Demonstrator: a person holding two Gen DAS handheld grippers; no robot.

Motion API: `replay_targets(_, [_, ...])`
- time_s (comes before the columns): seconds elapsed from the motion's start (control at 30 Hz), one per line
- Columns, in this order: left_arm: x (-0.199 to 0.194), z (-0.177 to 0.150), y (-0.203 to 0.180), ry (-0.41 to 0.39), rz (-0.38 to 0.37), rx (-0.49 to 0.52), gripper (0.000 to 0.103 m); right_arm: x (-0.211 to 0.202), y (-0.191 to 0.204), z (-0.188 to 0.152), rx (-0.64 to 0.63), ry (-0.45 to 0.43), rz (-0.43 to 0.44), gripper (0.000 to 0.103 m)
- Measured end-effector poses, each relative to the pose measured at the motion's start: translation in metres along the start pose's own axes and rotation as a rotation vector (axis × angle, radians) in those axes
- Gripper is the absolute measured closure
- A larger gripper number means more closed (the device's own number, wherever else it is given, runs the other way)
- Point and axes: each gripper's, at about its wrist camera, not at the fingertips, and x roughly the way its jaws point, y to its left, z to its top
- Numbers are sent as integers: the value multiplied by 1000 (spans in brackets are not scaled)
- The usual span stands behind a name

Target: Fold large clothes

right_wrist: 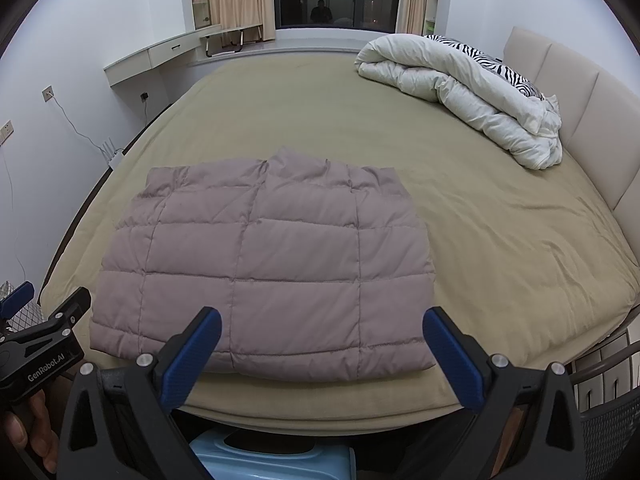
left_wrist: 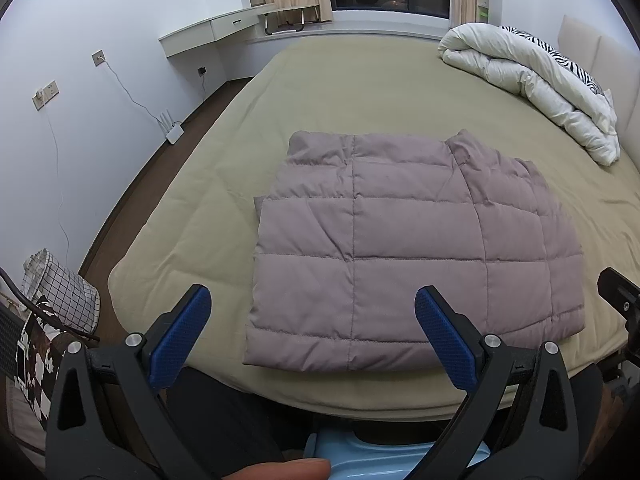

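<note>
A mauve quilted down jacket [left_wrist: 400, 248] lies folded into a flat rectangle on the olive bed cover [left_wrist: 224, 168], near the bed's front edge. It also shows in the right wrist view [right_wrist: 264, 268]. My left gripper [left_wrist: 312, 332] is open and empty, held back over the jacket's near edge without touching it. My right gripper [right_wrist: 320, 356] is open and empty, also just short of the jacket's near edge. The left gripper also shows at the left edge of the right wrist view [right_wrist: 40, 308].
A rolled white duvet [right_wrist: 472, 96] with a zebra-print pillow lies at the far right by the padded headboard [right_wrist: 572, 92]. A checked bag [left_wrist: 64, 292] stands on the floor left of the bed. A light blue stool [right_wrist: 272, 460] sits below the grippers.
</note>
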Motion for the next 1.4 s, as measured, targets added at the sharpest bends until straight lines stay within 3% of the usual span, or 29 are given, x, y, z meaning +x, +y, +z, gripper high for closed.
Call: replay_targets(1.4, [1,4,-2,0,-8,8,0,0,-6,1,6,-10,-7,0])
